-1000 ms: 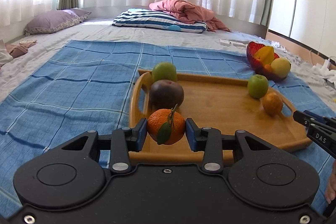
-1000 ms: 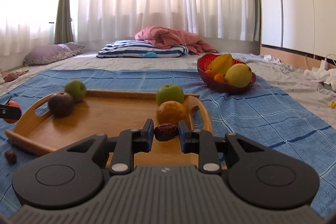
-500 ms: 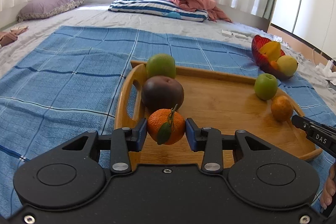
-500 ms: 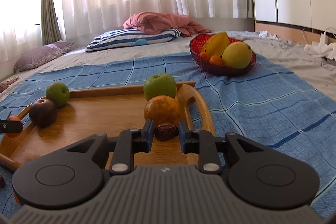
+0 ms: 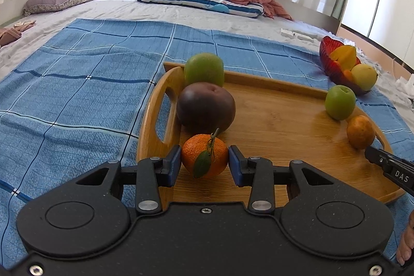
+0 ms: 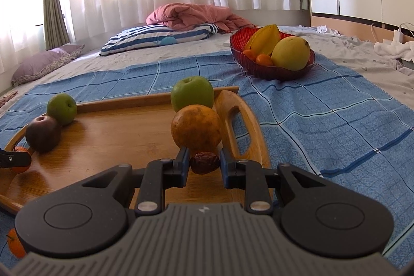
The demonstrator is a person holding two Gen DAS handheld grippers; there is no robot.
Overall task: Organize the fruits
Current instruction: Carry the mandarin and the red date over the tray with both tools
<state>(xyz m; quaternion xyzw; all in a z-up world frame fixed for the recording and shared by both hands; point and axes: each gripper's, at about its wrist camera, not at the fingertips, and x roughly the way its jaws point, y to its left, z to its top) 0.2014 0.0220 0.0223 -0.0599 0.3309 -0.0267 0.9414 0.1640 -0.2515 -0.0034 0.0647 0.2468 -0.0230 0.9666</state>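
My left gripper point(image 5: 204, 162) is shut on a mandarin point(image 5: 204, 155) with a stem and leaf, held over the left end of the wooden tray point(image 5: 279, 126), just in front of a dark purple fruit point(image 5: 205, 106) and a green apple point(image 5: 204, 69). My right gripper point(image 6: 204, 163) is shut on a small brown date point(image 6: 204, 162) over the tray's point(image 6: 116, 131) right end, right before an orange point(image 6: 196, 128) and a second green apple point(image 6: 192, 93). In the left wrist view those two fruits, the apple point(image 5: 339, 101) and the orange point(image 5: 360, 131), lie at the tray's far right, beside the right gripper's tip point(image 5: 388, 167).
A red bowl point(image 6: 271, 69) with a mango, a starfruit and small oranges sits on the blue checked cloth point(image 6: 323, 120) behind the tray. Another mandarin point(image 6: 15, 242) lies on the cloth at the lower left. Pillows and a pink blanket lie further back.
Both grippers have moved forward and down over the tray, so the fruits on it look nearer. Each still holds its fruit.
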